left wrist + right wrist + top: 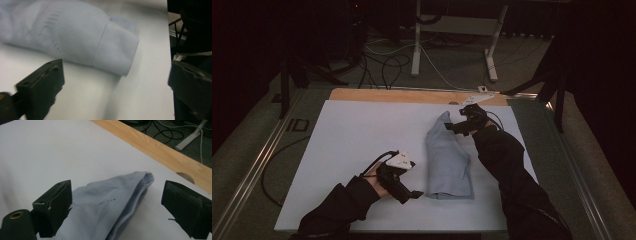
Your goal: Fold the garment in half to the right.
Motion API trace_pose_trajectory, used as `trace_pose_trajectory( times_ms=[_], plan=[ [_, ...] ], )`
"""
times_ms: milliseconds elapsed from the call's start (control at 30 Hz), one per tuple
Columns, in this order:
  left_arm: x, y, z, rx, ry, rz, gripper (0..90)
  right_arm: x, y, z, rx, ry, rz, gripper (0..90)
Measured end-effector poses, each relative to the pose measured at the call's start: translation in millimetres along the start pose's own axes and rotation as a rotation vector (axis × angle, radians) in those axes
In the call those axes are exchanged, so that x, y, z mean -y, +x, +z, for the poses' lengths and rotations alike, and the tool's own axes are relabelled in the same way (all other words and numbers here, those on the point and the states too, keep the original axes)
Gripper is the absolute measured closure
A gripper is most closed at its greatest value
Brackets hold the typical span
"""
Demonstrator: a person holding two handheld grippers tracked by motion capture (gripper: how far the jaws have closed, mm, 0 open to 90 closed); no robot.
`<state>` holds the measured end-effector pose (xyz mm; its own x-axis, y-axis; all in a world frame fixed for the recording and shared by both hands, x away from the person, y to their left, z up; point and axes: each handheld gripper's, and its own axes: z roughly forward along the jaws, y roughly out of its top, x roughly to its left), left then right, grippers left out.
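Where grippers gape, garment [448, 157] (seemingly folded), table [352, 135]

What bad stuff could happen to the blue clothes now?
The right gripper is open around the far tip of the blue garment, so closing might pinch just one layer and spoil the fold. The left gripper is open beside the near cuff, close to the white sheet's front edge, so a nudge might drag the cloth off.

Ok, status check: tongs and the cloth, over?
Left tongs open, beside near end of blue cloth. Right tongs open, at its far tip. Cloth flat on white board, not gripped. Nothing in the way.
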<state>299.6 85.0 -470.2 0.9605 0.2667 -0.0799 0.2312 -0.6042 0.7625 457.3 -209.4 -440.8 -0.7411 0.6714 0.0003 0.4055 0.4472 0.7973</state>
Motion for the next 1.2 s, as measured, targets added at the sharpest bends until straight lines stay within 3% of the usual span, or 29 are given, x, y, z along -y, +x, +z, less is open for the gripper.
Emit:
trace_pose_trajectory(
  times_ms=[133,200,367,467,567,600,667,700,733,800,867,900,933,967,1000,1033,1067,1100,1133,1200],
  plan=[
    [11.5,3.9,-8.4,-0.016,-0.005,-0.017,0.5,3.1,0.1,1.2,-0.022,0.004,0.003,9.8],
    [24.4,7.6,-16.4,-0.052,-0.007,-0.025,0.5,5.9,-0.7,4.5,-0.022,0.019,0.005,9.8],
    [43.9,11.8,-29.6,-0.084,-0.035,-0.079,0.5,9.6,-2.5,12.4,-0.012,0.029,0.019,9.8],
    [63.9,13.5,-44.3,-0.148,-0.058,-0.116,0.5,12.6,-4.1,18.6,-0.035,0.034,0.043,9.7],
    [78.7,13.3,-55.5,-0.204,-0.071,-0.143,0.5,15.0,-7.6,26.7,-0.030,0.045,0.082,9.8],
    [78.7,13.3,-55.5,-0.204,-0.071,-0.143,0.5,15.0,-7.6,26.7,-0.030,0.045,0.082,9.8],
    [91.8,11.6,-65.0,-0.272,-0.093,-0.170,0.5,17.0,-12.5,35.9,-0.004,0.066,0.120,16.1],
    [95.6,10.9,-67.8,-0.289,-0.102,-0.176,0.6,17.7,-14.3,39.2,0.000,0.074,0.136,21.6],
    [95.6,10.9,-67.8,-0.289,-0.102,-0.176,0.6,17.7,-14.3,39.2,0.000,0.074,0.136,21.6],
    [106.4,10.0,-74.1,-0.314,-0.116,-0.200,0.5,20.9,-19.1,47.1,0.064,0.103,0.152,35.5],
    [109.7,10.3,-75.8,-0.317,-0.118,-0.206,0.5,22.3,-20.9,49.6,0.067,0.109,0.159,38.7],
    [113.7,10.5,-77.6,-0.321,-0.122,-0.216,0.5,24.7,-23.6,55.4,0.068,0.151,0.147,49.6],
    [115.8,10.7,-78.4,-0.325,-0.124,-0.221,0.5,24.7,-23.6,55.4,0.068,0.151,0.147,49.6],
    [120.2,10.8,-79.9,-0.334,-0.122,-0.228,0.5,26.1,-24.4,58.5,0.097,0.177,0.129,60.4],
    [120.2,10.8,-79.9,-0.334,-0.122,-0.228,0.6,26.1,-24.4,58.5,0.097,0.177,0.129,60.4],
    [122.9,10.3,-80.7,-0.340,-0.124,-0.228,0.6,27.5,-26.4,60.8,0.100,0.206,0.131,72.0],
    [122.9,10.3,-80.7,-0.340,-0.124,-0.228,0.6,28.0,-27.3,61.3,0.100,0.207,0.127,78.0],
    [124.0,10.4,-81.0,-0.341,-0.127,-0.229,0.5,28.0,-27.3,61.3,0.100,0.207,0.127,78.0],
    [125.2,10.8,-81.9,-0.346,-0.129,-0.227,0.5,29.0,-29.0,62.4,0.111,0.212,0.125,84.7],
    [125.6,10.7,-82.4,-0.349,-0.139,-0.227,0.6,29.7,-30.1,62.9,0.102,0.200,0.135,85.6]
  ],
)
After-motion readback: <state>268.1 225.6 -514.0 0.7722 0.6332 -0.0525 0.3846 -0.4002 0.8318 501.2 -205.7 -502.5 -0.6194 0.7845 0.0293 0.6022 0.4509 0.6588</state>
